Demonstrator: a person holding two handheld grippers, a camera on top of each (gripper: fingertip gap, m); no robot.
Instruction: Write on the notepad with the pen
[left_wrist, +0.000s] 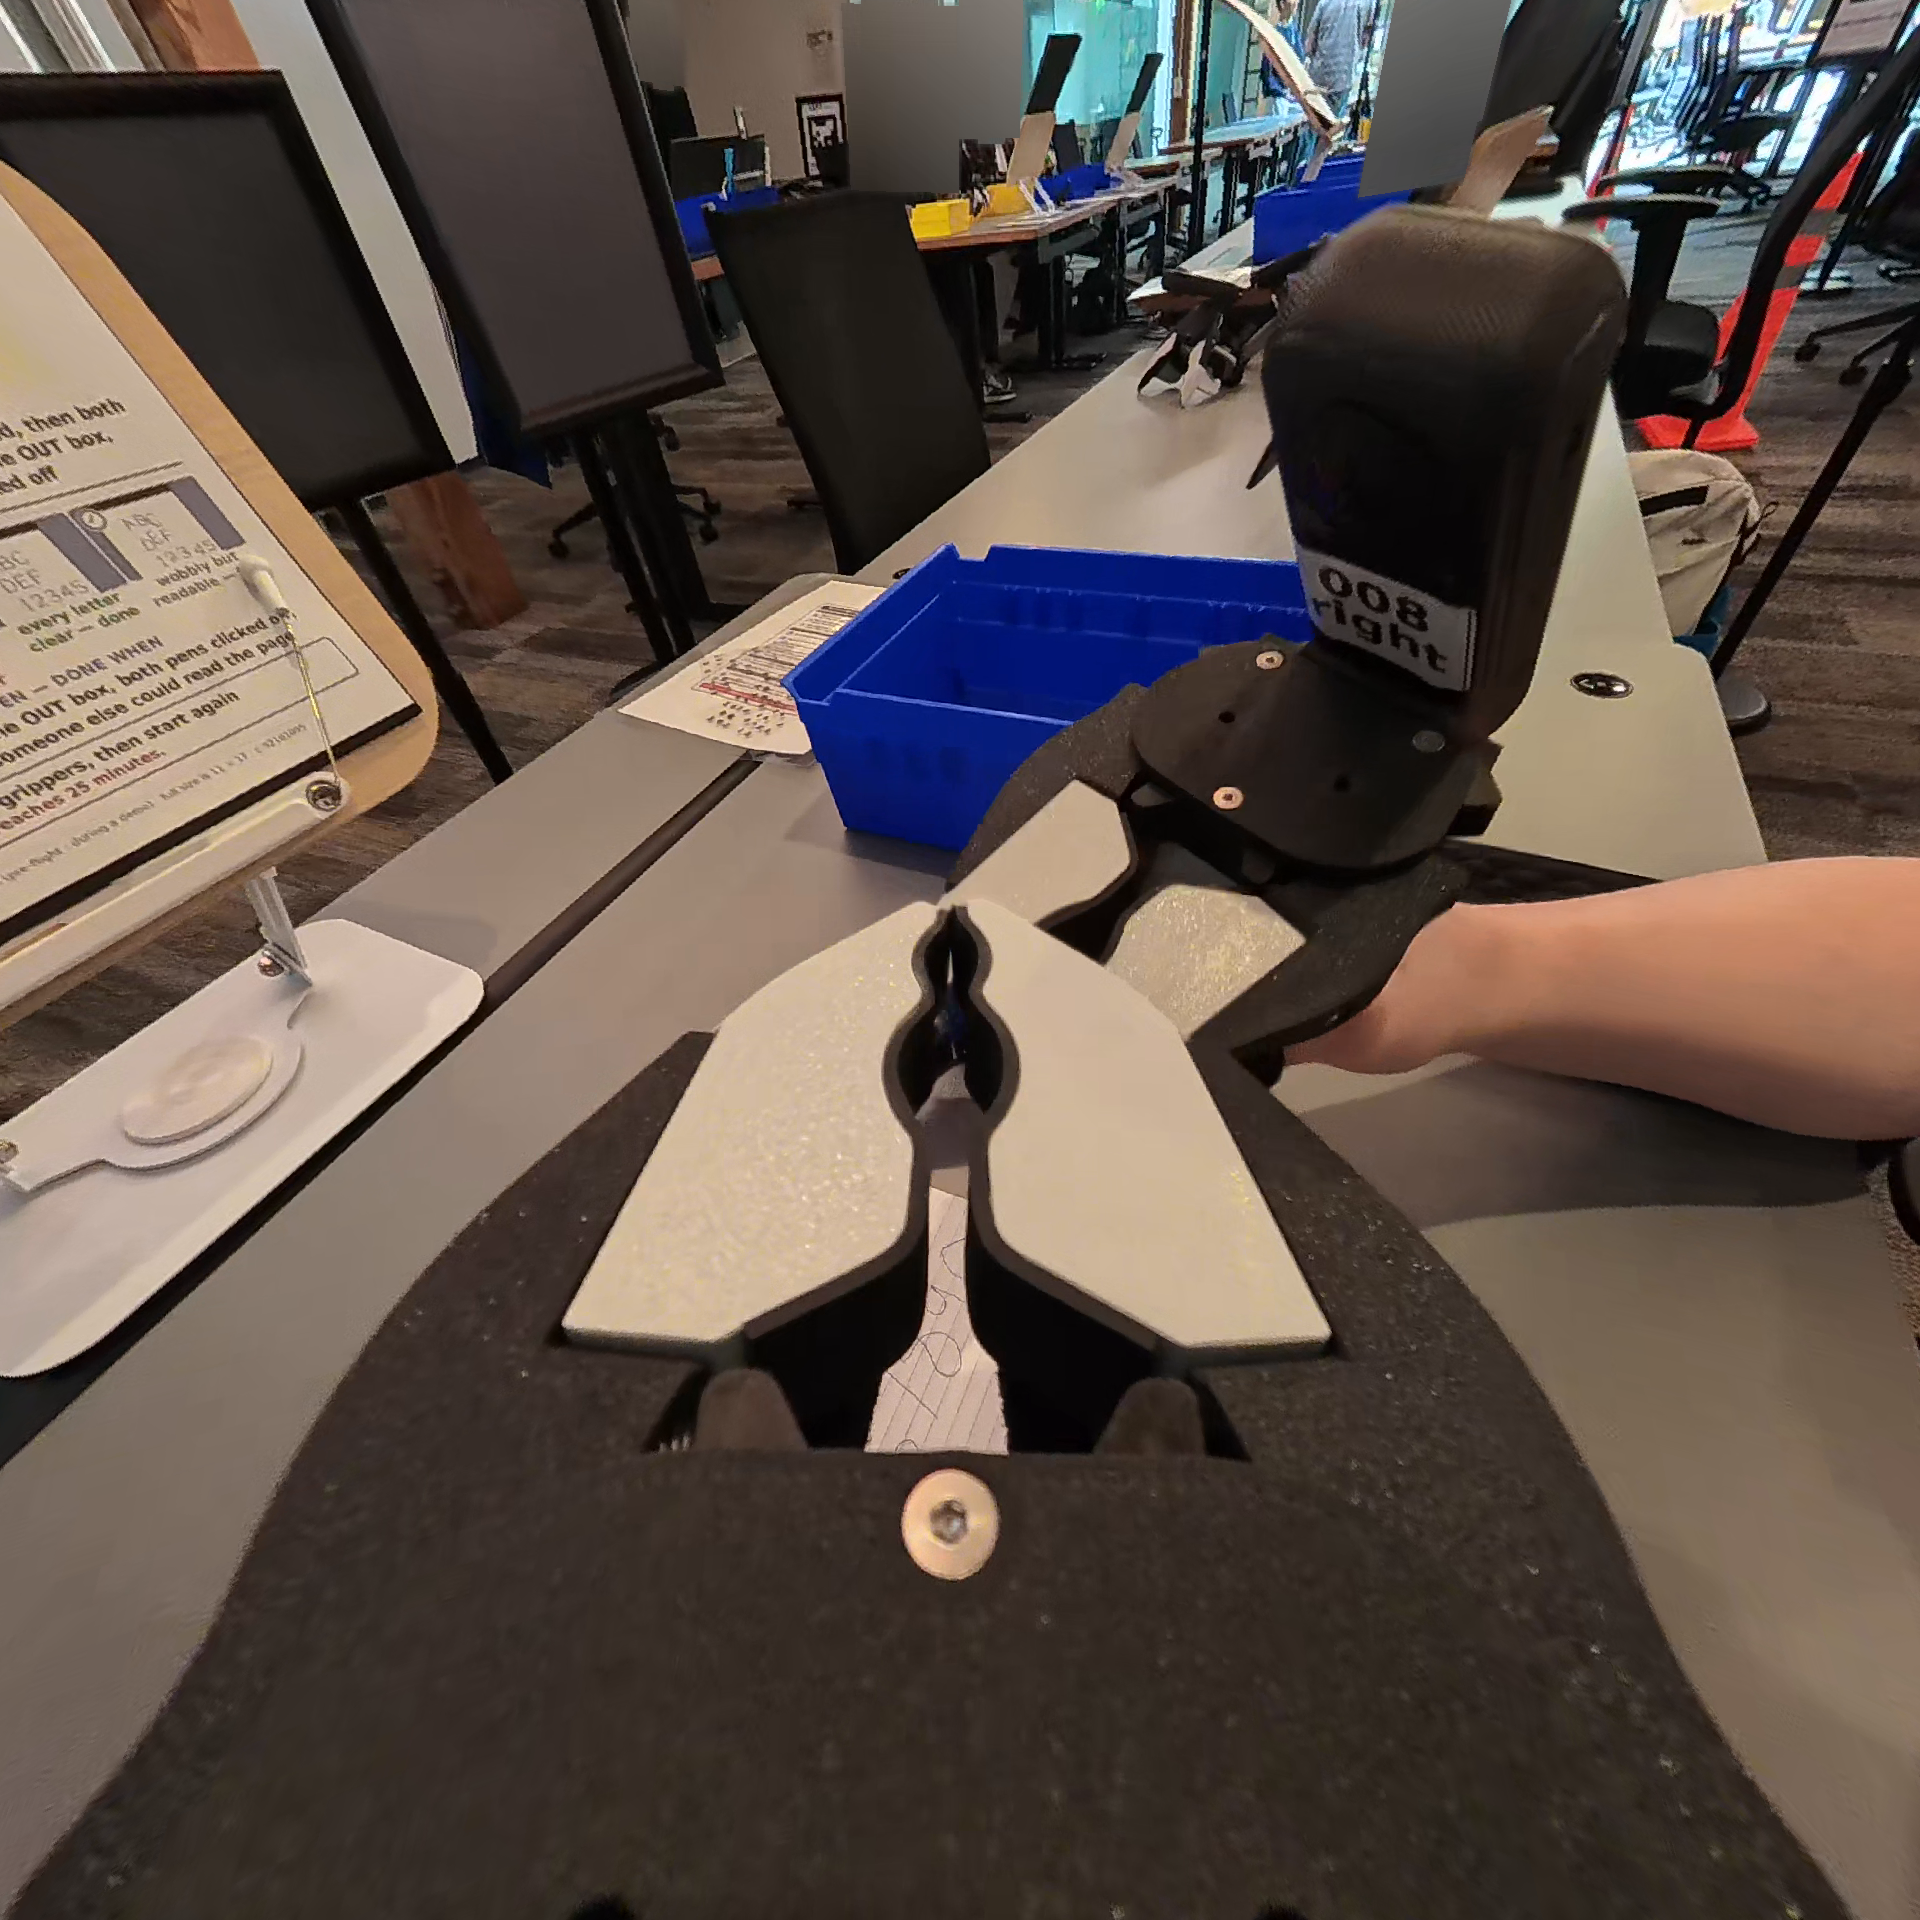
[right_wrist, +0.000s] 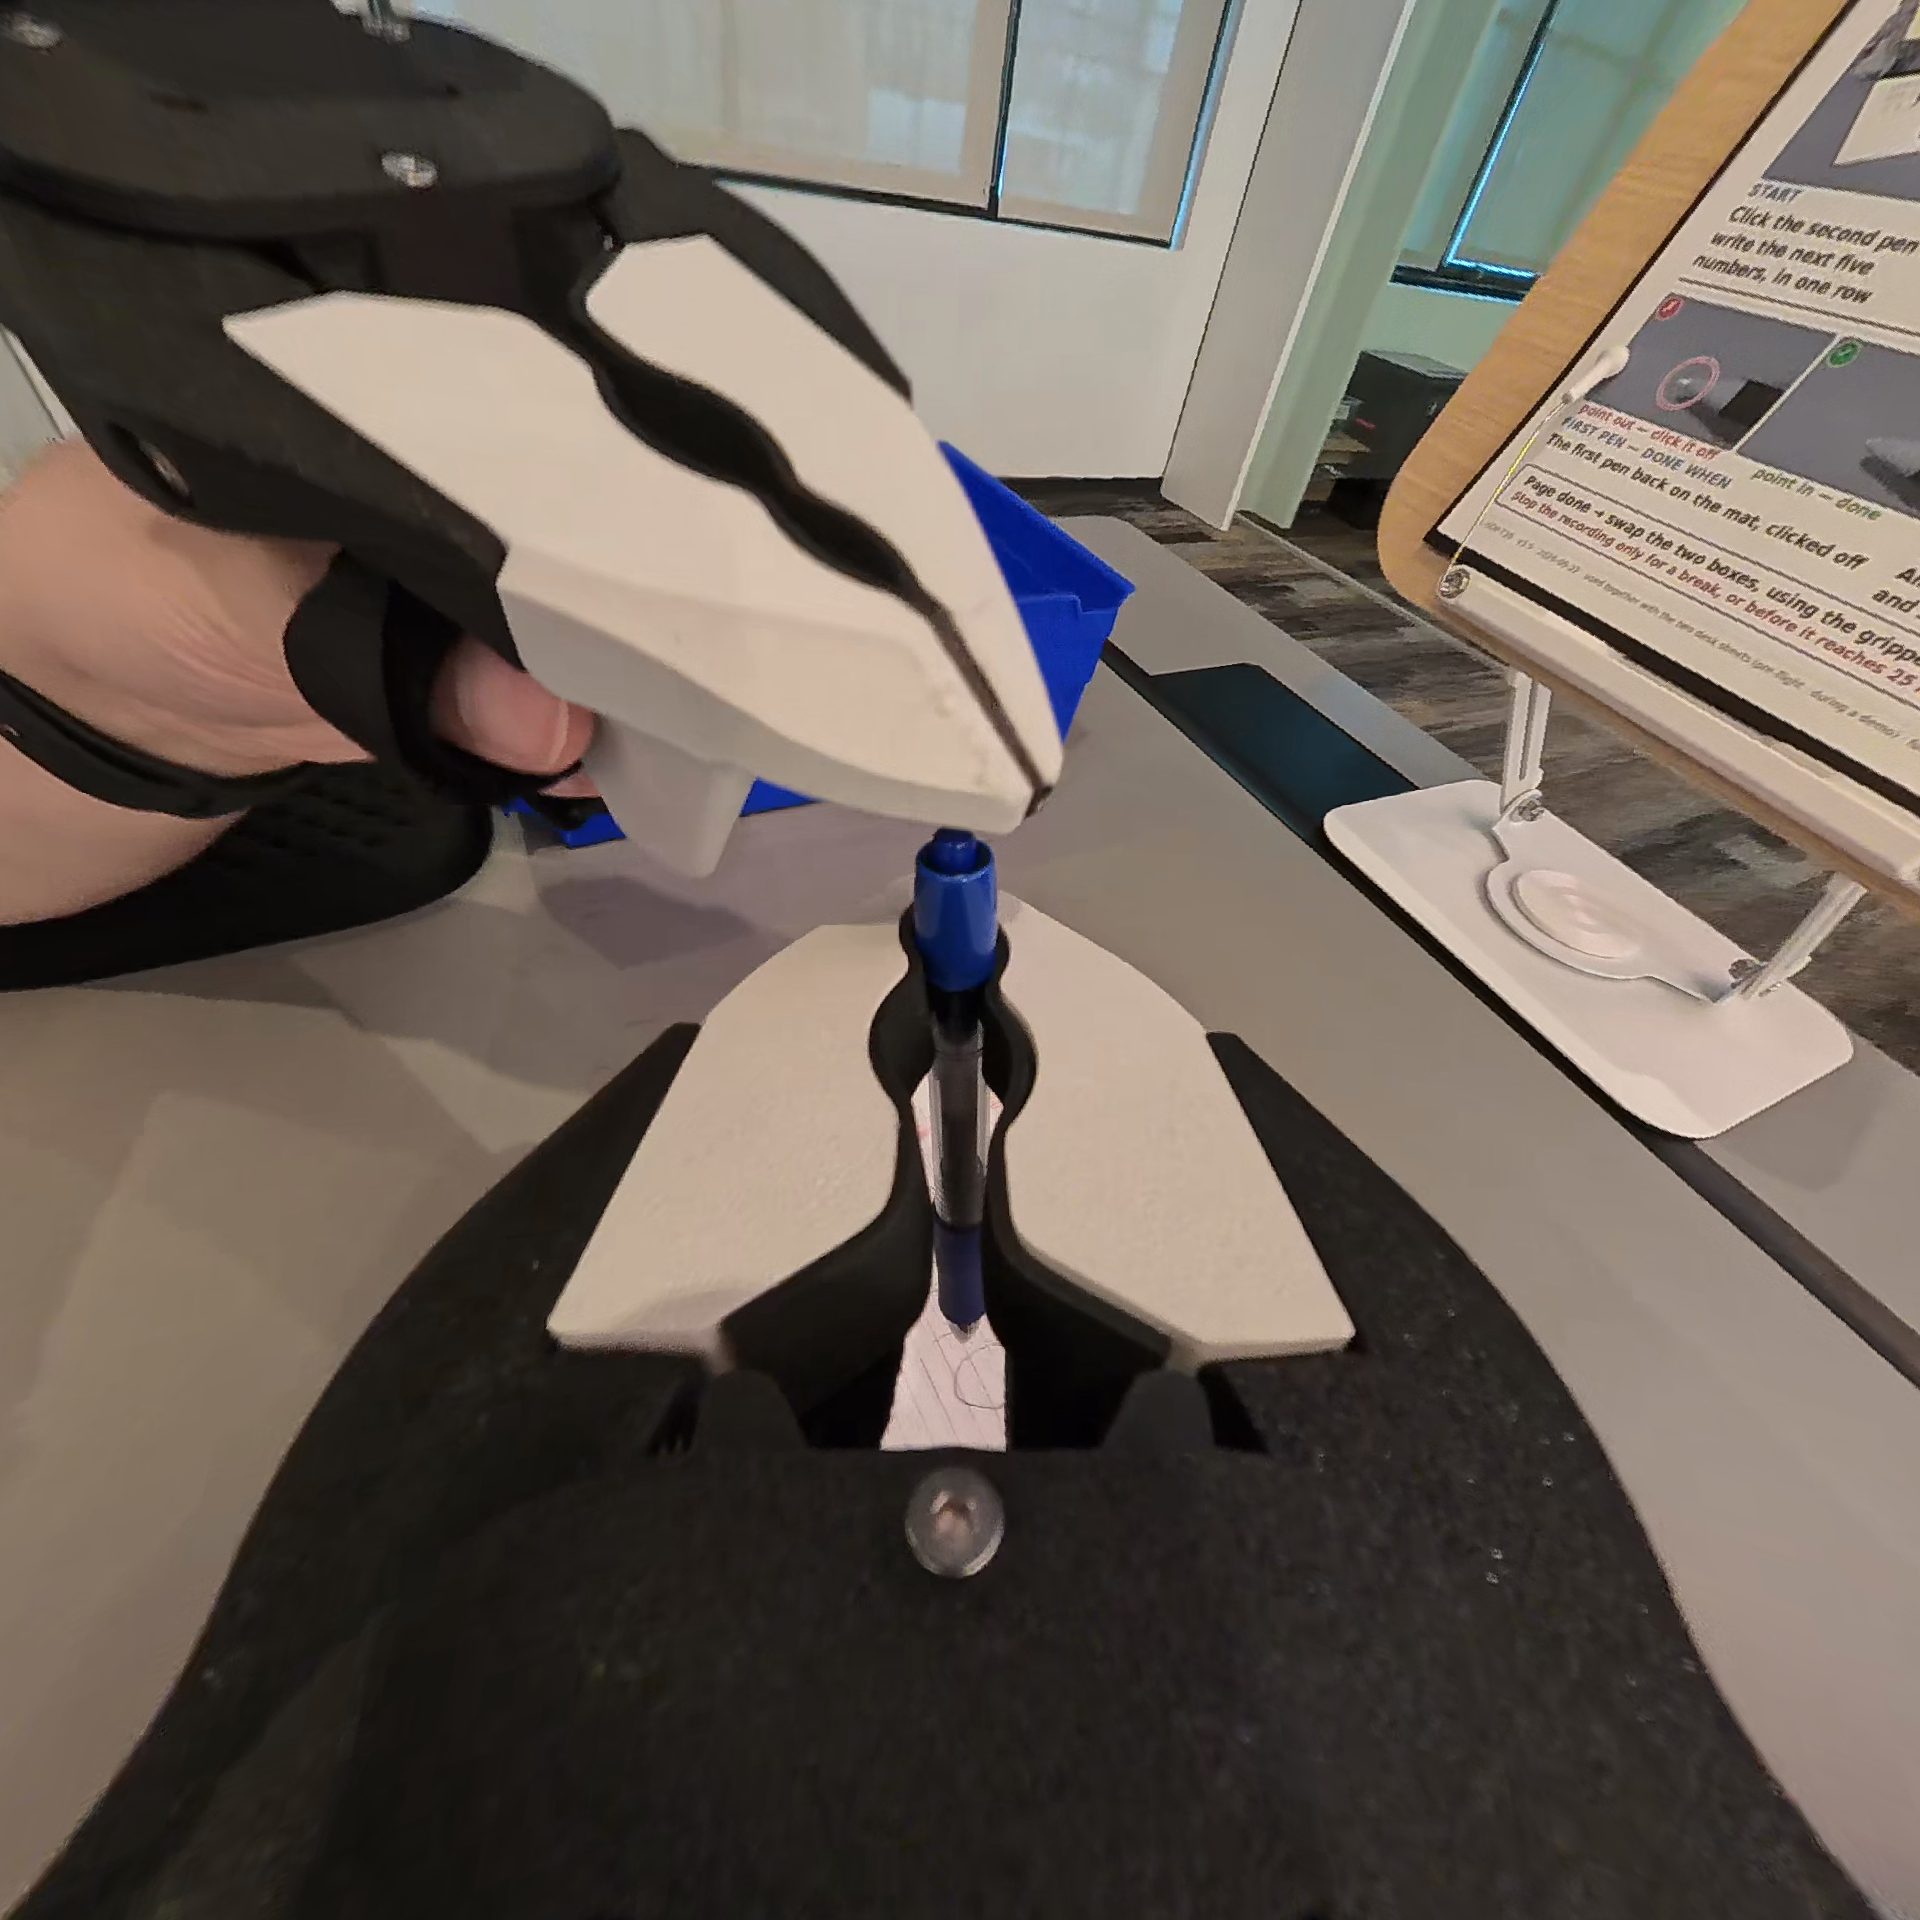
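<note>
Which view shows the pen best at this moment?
The right wrist view. There the blue pen stands clamped in the right gripper, visible from clicker to tip over the lined notepad. In the left wrist view only a blue sliver shows through the shut left gripper.

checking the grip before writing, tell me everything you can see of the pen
The pen is a click type: blue plunger and cap on top, clear barrel with a dark core, blue grip near the tip. It stands roughly upright, clamped in the right tongs, tip just over the lined notepad. The shut left tongs sit right at its plunger.
</note>
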